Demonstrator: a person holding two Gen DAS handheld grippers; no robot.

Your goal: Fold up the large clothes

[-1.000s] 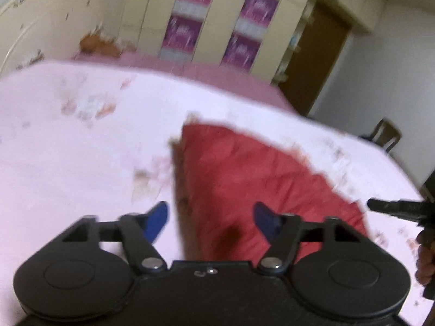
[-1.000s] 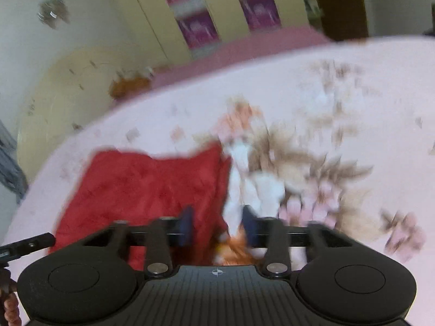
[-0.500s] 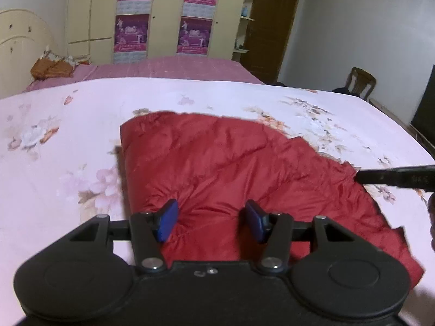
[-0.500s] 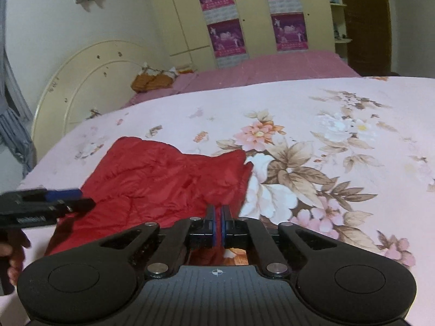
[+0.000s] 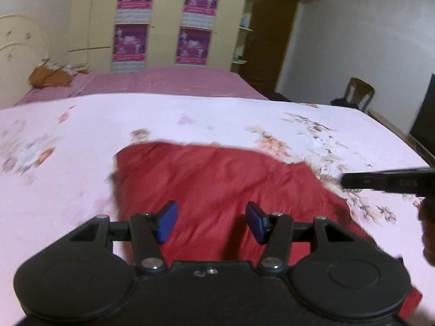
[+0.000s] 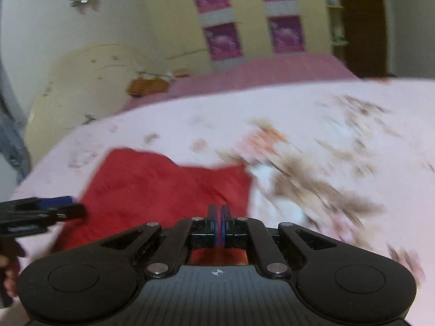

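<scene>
A red padded garment (image 5: 217, 184) lies folded on the floral bed cover (image 5: 68, 149); it also shows in the right wrist view (image 6: 163, 187). My left gripper (image 5: 211, 222) is open above the garment's near part, its blue pads apart and holding nothing. My right gripper (image 6: 218, 225) has its blue pads pressed together over the garment's near edge; red fabric shows just beneath them, and whether fabric is pinched between them cannot be seen. The right gripper shows at the right edge of the left wrist view (image 5: 386, 182), and the left gripper at the left edge of the right wrist view (image 6: 46, 209).
A second bed with a purple sheet (image 5: 163, 81) stands behind. An orange bundle (image 5: 49, 76) lies at its head. A wardrobe with posters (image 5: 163, 21), a dark door (image 5: 269, 43) and a chair (image 5: 359, 92) lie beyond.
The right gripper went from open to shut about half a second ago and stays shut. Both grippers moved, blurring the views; the left stays open over the garment.
</scene>
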